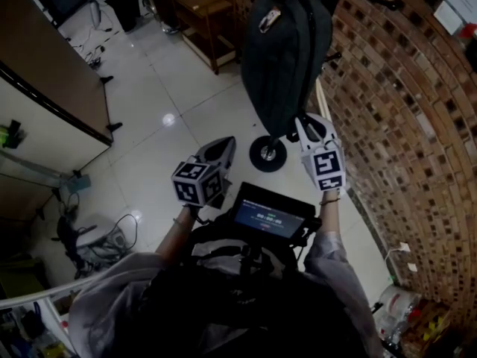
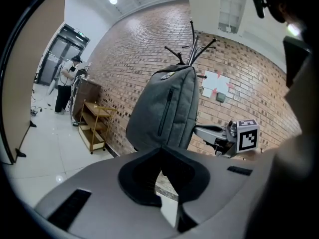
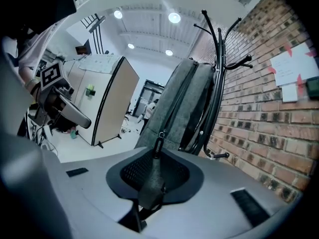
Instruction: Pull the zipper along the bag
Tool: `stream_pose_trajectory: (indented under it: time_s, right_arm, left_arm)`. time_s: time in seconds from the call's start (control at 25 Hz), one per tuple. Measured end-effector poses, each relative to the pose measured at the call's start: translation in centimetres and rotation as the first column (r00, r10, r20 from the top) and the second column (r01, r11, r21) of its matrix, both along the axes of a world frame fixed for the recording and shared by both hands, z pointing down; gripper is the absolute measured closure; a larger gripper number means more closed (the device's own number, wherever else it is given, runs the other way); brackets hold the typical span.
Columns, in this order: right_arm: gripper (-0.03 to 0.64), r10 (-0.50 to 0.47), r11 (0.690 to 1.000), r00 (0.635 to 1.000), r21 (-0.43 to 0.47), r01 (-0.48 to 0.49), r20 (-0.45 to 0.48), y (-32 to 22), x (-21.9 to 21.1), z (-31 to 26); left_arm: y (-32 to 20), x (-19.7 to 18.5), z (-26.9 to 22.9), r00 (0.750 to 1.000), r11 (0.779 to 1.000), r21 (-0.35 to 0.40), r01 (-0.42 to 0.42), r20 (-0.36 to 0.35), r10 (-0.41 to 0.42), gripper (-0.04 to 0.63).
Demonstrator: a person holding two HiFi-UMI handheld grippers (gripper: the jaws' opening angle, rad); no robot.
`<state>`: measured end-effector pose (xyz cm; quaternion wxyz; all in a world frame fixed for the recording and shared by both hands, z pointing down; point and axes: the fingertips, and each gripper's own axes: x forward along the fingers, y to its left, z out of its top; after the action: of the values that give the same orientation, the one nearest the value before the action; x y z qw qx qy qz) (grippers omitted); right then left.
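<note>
Bag [image 1: 287, 51] hangs from a coat rack [image 3: 219, 59] close to the brick wall [image 1: 402, 125], clear of the floor, with both tools in front of its lower part.

Handling, as we judge it:
- The bag is soft grey fabric and looks only lightly filled. Hanging free, it will likely swing or fold toward the pull instead of resisting it.
- The zipper runs up the bag's side. Its slider [image 3: 159, 135] sits low on that line, so nearly the whole run seems left to do.
- The pull [image 3: 152, 176] is a limp fabric strip and gives no stiffness of its own. A hold close to the slider looks best, so that force goes along the track.
- Steadying the fabric below the slider would keep the track taut.

Tools:
- The right tool [image 1: 305, 125] has its jaws closed to a narrow gap on the pull. The strip runs from the slider down between the pads and looks pinched at its lower end.
- The left tool [image 2: 162, 178] has its jaws slightly apart, with a slit of floor showing between them. It holds nothing, stands short of the bag and touches nothing that we can see.
</note>
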<state>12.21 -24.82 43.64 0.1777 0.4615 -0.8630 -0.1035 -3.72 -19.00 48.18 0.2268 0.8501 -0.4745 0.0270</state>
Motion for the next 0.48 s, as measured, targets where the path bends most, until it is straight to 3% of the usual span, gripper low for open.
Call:
stream_pose_trajectory:
  time_s: [0.24,0.48]
  right_arm:
    - [0.577,0.049,0.997,0.998,0.069,-0.045,-0.047,0.8,1.3,-1.0]
    - [0.575,0.009,0.983,0.998,0.183,0.004,-0.07,1.7,1.2,-2.6]
  left_arm:
    - [-0.4,-0.4,-0.2,1.0,1.0,0.005,-0.011,-0.01,0.011,0.594]
    - [-1.0,1.2,-1.0,0.997,0.997,0.034,-0.075,-0.006,0.076,0.594]
